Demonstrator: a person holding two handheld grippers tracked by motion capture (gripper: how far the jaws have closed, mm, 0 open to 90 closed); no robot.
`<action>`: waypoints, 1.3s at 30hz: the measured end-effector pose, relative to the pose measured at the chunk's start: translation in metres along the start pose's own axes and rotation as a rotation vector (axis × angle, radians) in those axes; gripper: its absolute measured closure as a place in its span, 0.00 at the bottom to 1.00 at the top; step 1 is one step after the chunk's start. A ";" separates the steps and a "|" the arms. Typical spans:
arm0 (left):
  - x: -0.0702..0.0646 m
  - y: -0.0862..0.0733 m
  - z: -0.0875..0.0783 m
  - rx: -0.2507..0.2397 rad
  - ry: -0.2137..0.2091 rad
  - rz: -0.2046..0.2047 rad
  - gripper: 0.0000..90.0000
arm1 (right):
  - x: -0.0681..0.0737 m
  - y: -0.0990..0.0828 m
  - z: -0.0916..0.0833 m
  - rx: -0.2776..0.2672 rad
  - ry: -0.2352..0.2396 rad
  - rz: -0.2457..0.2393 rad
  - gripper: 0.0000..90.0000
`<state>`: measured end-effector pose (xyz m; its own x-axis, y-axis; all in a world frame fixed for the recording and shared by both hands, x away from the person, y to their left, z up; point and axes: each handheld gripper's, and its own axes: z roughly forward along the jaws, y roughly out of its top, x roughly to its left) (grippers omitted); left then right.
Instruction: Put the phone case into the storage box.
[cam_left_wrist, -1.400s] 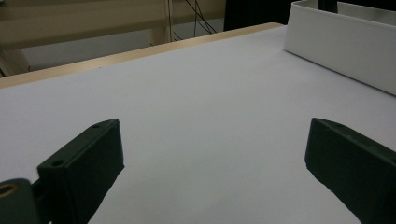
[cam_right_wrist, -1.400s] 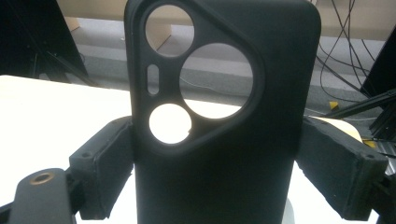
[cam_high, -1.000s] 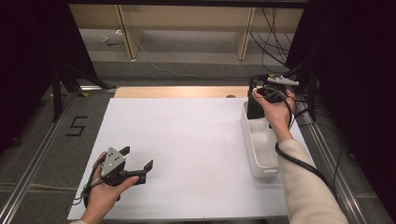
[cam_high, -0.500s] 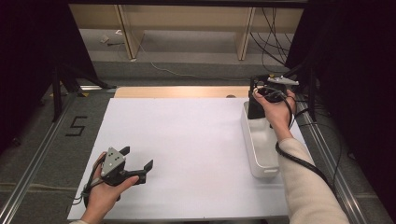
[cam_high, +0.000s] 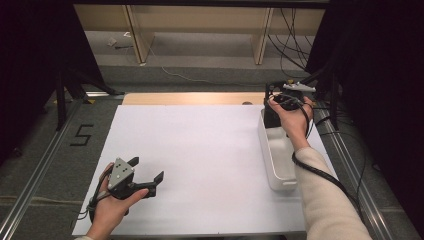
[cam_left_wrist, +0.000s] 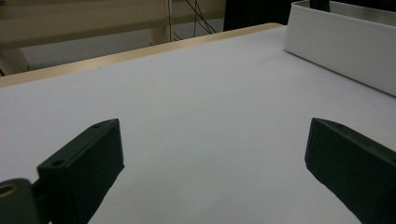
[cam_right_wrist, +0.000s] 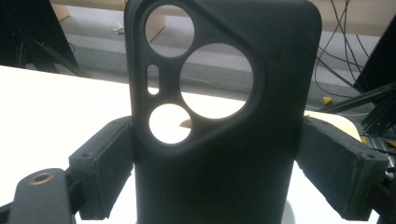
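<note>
Black phone case (cam_right_wrist: 224, 112), soft-looking with round camera cut-outs, stands upright between the jaws of the right hand-held gripper (cam_right_wrist: 219, 172), which are clamped on its 2 long edges. High view puts that right hand-held gripper (cam_high: 280, 102) over the far end of the white bin (cam_high: 270, 159) at the right side of the table (cam_high: 200, 150), case hanging or standing at the bin's far end; whether its lower edge touches the bin floor cannot be told. Grip on the edges, case vertical: likely so it can go in or out of the narrow bin without catching the walls. Bin itself is long, open-topped, plain white; the nearer stretch of its inside looks bare, far end hidden behind hand and case. Left hand-held gripper (cam_high: 145, 181) sits low at the near left of the table, well apart from the bin, jaws spread wide with nothing between them (cam_left_wrist: 210, 172); judged idle, kept out of the working arm's way. Bin wall (cam_left_wrist: 341, 51) shows at upper right in the left gripper view. White sheet covers the table, wooden strip along its far edge.
</note>
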<state>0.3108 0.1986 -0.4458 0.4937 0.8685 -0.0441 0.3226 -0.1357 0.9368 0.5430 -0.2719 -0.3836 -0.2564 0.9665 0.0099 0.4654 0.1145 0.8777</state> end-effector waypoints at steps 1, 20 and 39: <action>0.000 0.000 0.000 0.000 0.000 0.000 0.04 | 0.000 0.000 0.000 0.002 -0.001 -0.002 0.17; 0.000 0.000 0.000 0.000 0.000 -0.001 0.04 | 0.001 -0.009 0.008 0.009 -0.005 -0.011 0.17; 0.000 0.000 0.000 0.000 -0.002 0.001 0.04 | 0.003 -0.017 0.015 0.019 -0.009 -0.027 0.16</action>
<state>0.3106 0.1986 -0.4456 0.4957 0.8674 -0.0440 0.3219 -0.1365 0.9369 0.5475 -0.2678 -0.4058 -0.2614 0.9651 -0.0176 0.4744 0.1444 0.8684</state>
